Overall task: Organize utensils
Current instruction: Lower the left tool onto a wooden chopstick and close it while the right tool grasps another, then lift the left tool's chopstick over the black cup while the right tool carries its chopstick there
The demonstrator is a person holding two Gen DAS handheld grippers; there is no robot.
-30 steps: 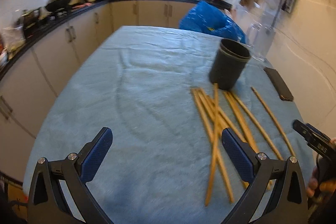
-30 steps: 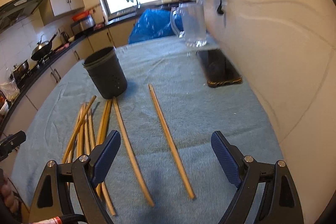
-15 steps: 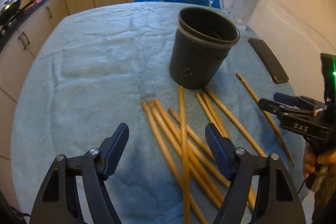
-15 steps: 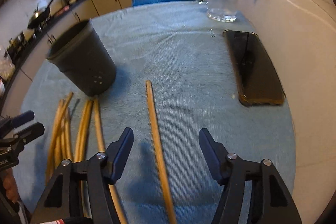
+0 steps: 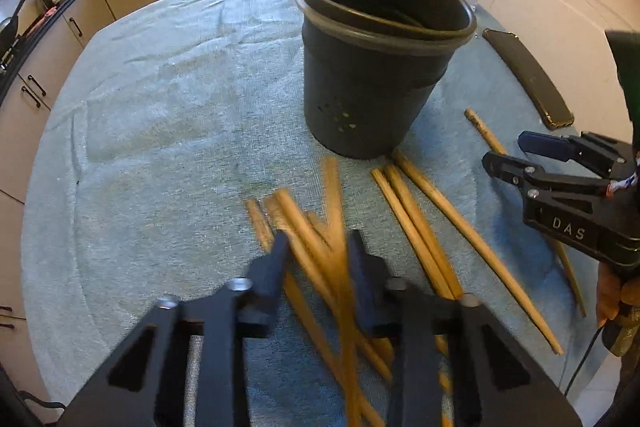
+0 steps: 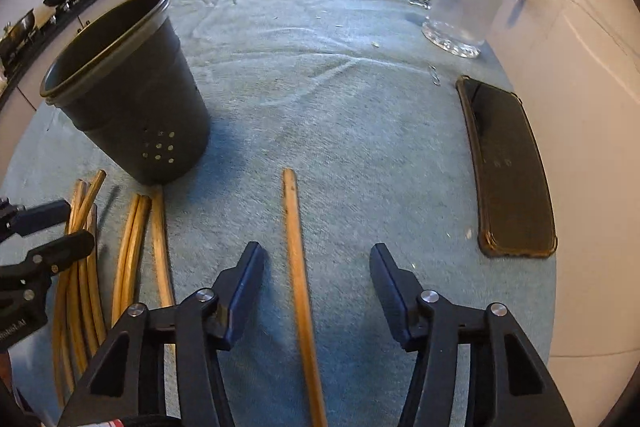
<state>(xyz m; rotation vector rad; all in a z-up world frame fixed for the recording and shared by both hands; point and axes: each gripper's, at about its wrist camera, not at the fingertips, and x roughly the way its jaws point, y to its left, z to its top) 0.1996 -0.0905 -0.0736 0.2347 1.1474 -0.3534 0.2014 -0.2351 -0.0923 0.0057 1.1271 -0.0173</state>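
My left gripper [image 5: 316,259], fingers narrowed but not closed, straddles several chopsticks [image 5: 320,239] of the pile before the black cup [image 5: 372,79]. My right gripper [image 6: 316,279], spread wide, straddles a lone chopstick [image 6: 296,259] without touching it.
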